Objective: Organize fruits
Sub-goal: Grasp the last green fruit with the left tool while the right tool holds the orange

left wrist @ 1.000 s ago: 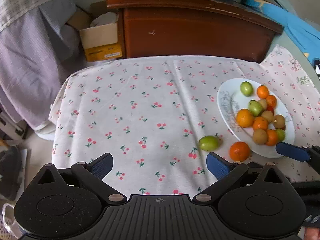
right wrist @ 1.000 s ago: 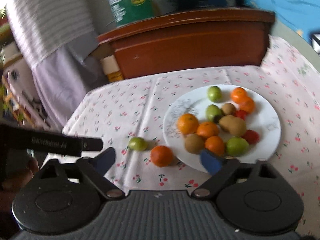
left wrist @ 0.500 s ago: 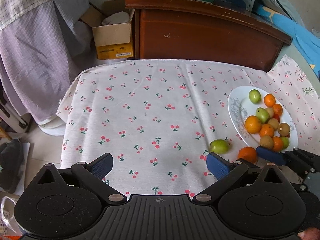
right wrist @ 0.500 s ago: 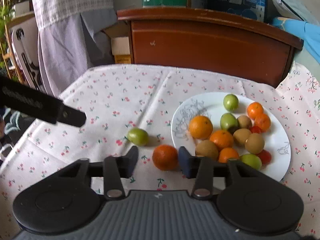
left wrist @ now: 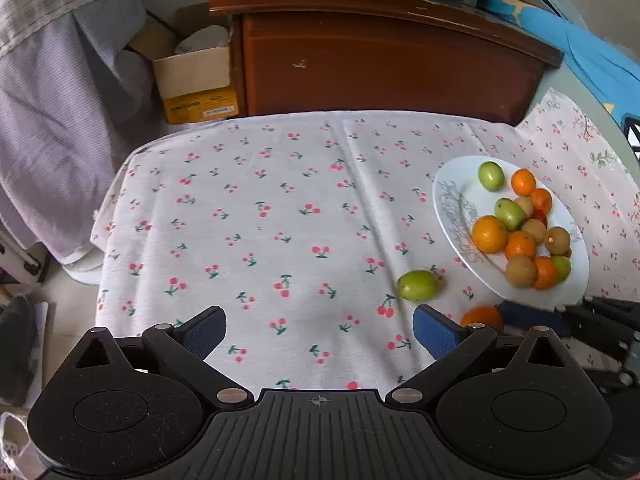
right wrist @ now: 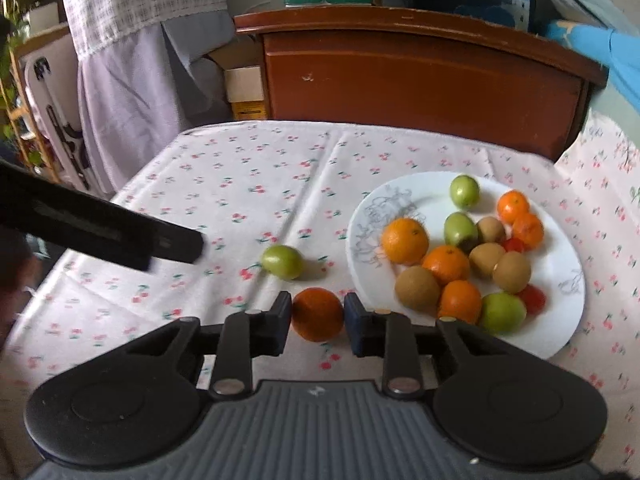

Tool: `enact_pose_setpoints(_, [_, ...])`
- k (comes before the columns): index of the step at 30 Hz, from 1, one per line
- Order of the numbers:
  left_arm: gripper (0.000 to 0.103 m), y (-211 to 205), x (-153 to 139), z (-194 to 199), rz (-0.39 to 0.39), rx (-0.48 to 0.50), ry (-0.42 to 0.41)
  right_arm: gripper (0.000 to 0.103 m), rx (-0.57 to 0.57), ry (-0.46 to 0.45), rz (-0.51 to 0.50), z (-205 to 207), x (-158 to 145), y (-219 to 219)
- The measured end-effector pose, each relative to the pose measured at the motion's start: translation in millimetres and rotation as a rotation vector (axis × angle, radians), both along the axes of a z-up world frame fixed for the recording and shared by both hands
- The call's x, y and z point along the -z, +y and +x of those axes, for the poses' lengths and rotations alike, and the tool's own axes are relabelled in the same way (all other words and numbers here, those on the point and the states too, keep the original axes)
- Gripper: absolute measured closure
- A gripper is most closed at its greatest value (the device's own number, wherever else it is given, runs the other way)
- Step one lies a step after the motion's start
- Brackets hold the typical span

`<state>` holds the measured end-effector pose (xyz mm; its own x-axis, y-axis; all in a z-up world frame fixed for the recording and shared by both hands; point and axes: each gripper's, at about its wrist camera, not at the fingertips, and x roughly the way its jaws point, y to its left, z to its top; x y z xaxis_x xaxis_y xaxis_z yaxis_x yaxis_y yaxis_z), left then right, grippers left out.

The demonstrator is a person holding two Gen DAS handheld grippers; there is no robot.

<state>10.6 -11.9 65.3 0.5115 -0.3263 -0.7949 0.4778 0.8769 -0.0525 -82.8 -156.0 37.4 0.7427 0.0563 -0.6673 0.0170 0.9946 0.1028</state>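
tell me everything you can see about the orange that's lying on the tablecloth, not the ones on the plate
The orange is round, deep orange, with a dull, finely pitted skin. It lies on the cherry-print tablecloth, just off the near left rim of the white plate. The right gripper has its blue pads on either side, seemingly touching it. A green fruit lies apart behind it.

The left gripper (left wrist: 319,330) was matte black plastic, with a ribbed central housing bearing a small crosshair mark, two round textured caps, silver pivot pins and blue-padded fingers (left wrist: 430,334). The right gripper (right wrist: 317,320) had the same build: ribbed grey-black housing, silver pins, dark blue pads (right wrist: 352,318).
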Motion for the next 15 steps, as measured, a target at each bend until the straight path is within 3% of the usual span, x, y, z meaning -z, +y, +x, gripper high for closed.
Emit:
enact_pose_setpoints(8, [0.003, -21, 13, 1, 0.000, 0.040, 0.001, 0.075, -0.037, 0.077, 0.087, -15, -3, -2])
enact_pose_setpoints(15, [0.004, -41, 25, 2, 0.005, 0.068, -0.006, 0.071, -0.015, 0.080, 0.102, -19, 0, -4])
